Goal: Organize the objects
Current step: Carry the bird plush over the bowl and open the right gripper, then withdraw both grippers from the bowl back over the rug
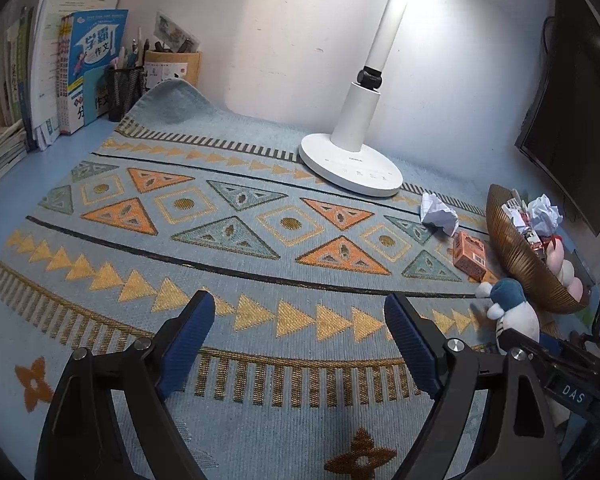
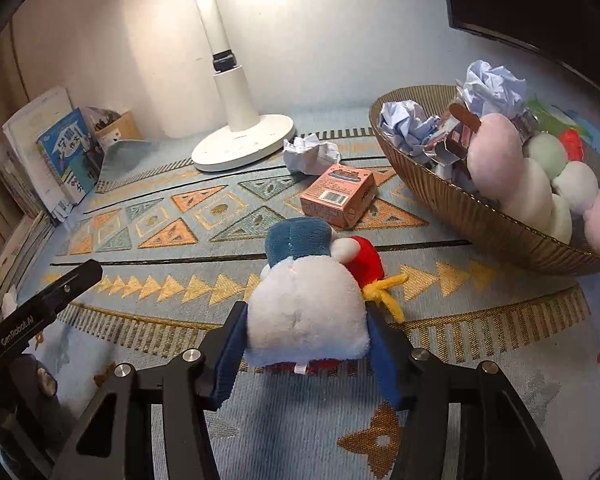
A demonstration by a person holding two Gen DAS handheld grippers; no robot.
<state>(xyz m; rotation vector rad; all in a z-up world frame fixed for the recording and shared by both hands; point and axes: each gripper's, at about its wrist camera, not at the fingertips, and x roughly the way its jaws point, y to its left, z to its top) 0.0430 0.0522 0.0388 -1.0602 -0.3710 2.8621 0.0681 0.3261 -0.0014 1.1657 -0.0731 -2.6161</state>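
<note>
The left hand-held gripper (image 1: 300, 344) carries the white lettering "DAS" on a black part at its right side, and in the right wrist view a black bar at the left edge reads "GenRobot.AI". Among the books (image 1: 80, 72) standing at the back left of the counter (image 1: 40, 156), a blue cover shows the Chinese characters 学霸 and 作文. The small orange box (image 2: 338, 195) shows a barcode on the side facing the right wrist camera; its other print is too small to read.

The plush toy (image 2: 308, 304) has a white fuzzy body, a teal-blue cap, a red part beside it and a yellow cord tied at its right. It lies on the patterned blue mat (image 1: 220, 240), near the front, just in front of the orange box. The right hand-held gripper (image 2: 306, 344) is closed on it, blue pads pressing the white body from both sides. The left hand-held gripper hangs over bare mat with its blue pads (image 1: 188, 344) spread wide and nothing between them.

To the right stands a ribbed brown bowl (image 2: 480, 208) holding crumpled paper, small packets and pastel plush balls. One crumpled paper ball (image 2: 310, 156) lies on the mat between the white lamp base (image 2: 244, 148) and the orange box.
</note>
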